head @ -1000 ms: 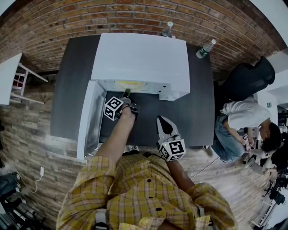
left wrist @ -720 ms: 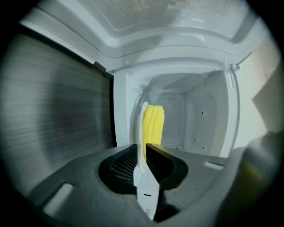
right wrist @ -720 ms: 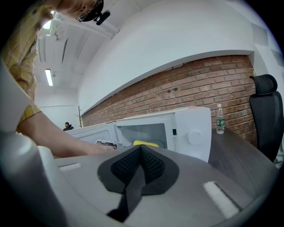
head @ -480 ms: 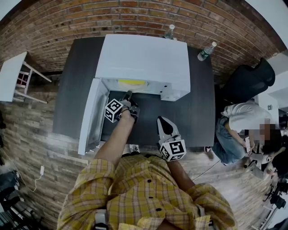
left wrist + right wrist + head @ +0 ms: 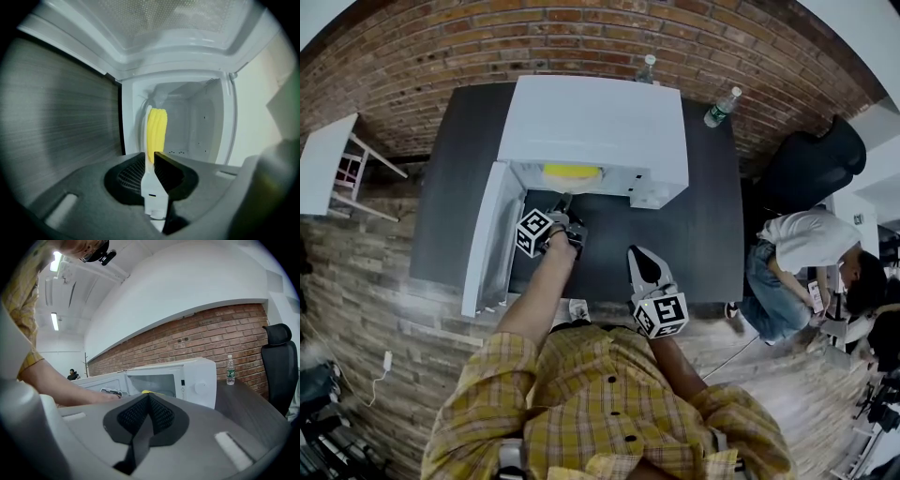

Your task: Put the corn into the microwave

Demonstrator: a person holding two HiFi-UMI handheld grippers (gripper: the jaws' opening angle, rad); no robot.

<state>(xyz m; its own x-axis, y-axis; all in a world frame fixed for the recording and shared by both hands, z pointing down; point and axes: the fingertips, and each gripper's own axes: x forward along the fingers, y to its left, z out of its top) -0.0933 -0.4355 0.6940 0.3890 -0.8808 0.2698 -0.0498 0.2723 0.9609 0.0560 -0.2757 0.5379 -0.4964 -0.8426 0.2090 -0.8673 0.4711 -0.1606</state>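
Note:
The yellow corn [image 5: 572,172] lies inside the white microwave [image 5: 595,117], just behind its mouth. The microwave door [image 5: 487,239] is swung open to the left. My left gripper [image 5: 564,200] sits in front of the opening, a little short of the corn. In the left gripper view the corn [image 5: 157,133] stands beyond the left gripper [image 5: 152,157], whose jaws are together with nothing between them. My right gripper [image 5: 639,255] hangs shut near the table's front edge, away from the microwave. The right gripper view shows that gripper [image 5: 149,397], the microwave [image 5: 197,376] and a sliver of corn [image 5: 147,392].
The microwave stands on a dark table [image 5: 712,225] against a brick wall. Two water bottles [image 5: 719,106] [image 5: 646,67] stand behind it. At the right are a black chair [image 5: 811,164] and a seated person [image 5: 802,253]. A white table [image 5: 323,173] is at the far left.
My left gripper has drawn back slightly from the microwave mouth while the corn stays inside. The right gripper has not moved.

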